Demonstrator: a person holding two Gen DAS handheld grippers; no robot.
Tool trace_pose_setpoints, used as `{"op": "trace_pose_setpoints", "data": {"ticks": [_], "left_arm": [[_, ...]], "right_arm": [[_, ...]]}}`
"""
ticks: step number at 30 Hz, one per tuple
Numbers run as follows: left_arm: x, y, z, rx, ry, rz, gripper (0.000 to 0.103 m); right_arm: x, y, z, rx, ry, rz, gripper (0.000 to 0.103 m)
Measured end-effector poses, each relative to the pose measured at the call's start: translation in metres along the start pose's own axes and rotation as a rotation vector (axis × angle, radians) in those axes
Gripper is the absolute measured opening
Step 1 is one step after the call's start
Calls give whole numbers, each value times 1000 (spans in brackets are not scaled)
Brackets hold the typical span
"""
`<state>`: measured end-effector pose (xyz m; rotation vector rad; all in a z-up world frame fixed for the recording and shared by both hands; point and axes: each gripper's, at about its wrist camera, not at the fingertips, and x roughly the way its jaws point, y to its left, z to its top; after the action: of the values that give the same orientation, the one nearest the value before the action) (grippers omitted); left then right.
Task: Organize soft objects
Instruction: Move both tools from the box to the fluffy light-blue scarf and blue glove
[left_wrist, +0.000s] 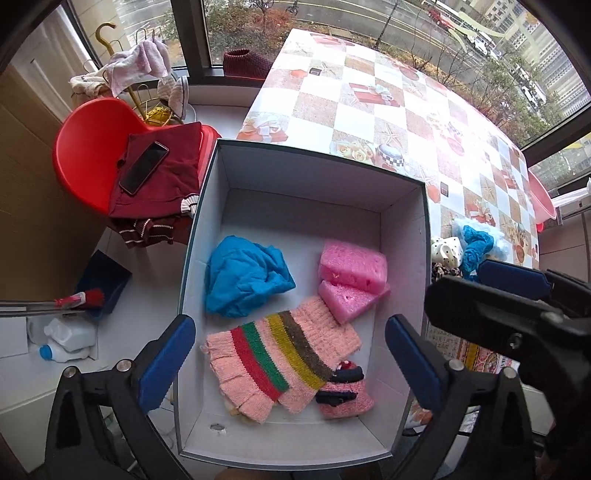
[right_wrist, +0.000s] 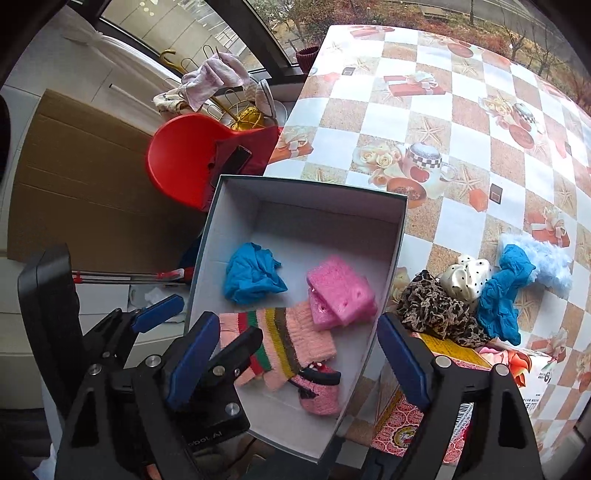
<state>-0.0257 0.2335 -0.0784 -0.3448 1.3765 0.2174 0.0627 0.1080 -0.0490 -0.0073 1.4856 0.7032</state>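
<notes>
Left tool (left_wrist: 290, 354) is spread wide and empty, hanging over the white box (left_wrist: 314, 173), which already holds the blue cloth (left_wrist: 245, 277), striped knit (left_wrist: 280, 363) and pink sponges (left_wrist: 351, 280). Right tool (right_wrist: 299, 354) is wide and empty too. What's left sits on the desk (right_wrist: 443, 110) just right of the box: leopard scrunchie (right_wrist: 436, 310), polka-dot one (right_wrist: 469, 277), blue lace (right_wrist: 502, 295). I'd drop onto the leopard one from above, pinch its middle, and lift clear of the box wall.

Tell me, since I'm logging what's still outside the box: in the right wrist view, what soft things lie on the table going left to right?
Leopard-print cloth → white polka-dot cloth → blue cloth → pale blue fluffy piece.
</notes>
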Motion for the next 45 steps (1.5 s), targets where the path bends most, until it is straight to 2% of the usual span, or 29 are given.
{"op": "trace_pose_setpoints", "data": {"ticks": [2, 3, 4, 10, 15, 18, 22, 25, 32, 33, 37, 41, 45], "left_arm": [[1, 0, 1, -3, 7, -3, 103], [2, 0, 2, -6, 12, -12, 103], [2, -1, 3, -10, 18, -21, 103], [-5, -13, 9, -7, 19, -66, 103], [-7, -31, 13, 28, 25, -75, 103], [-5, -42, 13, 43, 45, -82, 103], [0, -55, 14, 67, 73, -66, 103], [3, -64, 15, 85, 93, -51, 103], [7, -85, 24, 97, 124, -11, 103], [8, -89, 27, 101, 125, -5, 103], [11, -110, 37, 120, 131, 6, 103], [15, -139, 49, 152, 136, 3, 103], [24, -179, 60, 211, 149, -5, 103]], "right_arm": [[-4, -3, 0, 15, -6, 13, 89], [-7, -6, 0, 25, -10, 18, 100], [-12, -9, -1, 36, -21, 27, 103], [-54, -43, -2, 106, -93, 38, 103], [-76, -114, -9, 272, -126, -10, 103], [-67, -167, -19, 429, -84, -37, 103], [-40, -216, -33, 579, -11, -2, 103], [-19, -230, -34, 625, 26, 32, 103], [32, -237, -17, 625, 111, 127, 103], [37, -239, -17, 626, 118, 134, 101], [53, -252, -17, 660, 159, 189, 58], [49, -270, -28, 667, 172, 224, 41], [27, -295, -43, 651, 149, 196, 33]]}}
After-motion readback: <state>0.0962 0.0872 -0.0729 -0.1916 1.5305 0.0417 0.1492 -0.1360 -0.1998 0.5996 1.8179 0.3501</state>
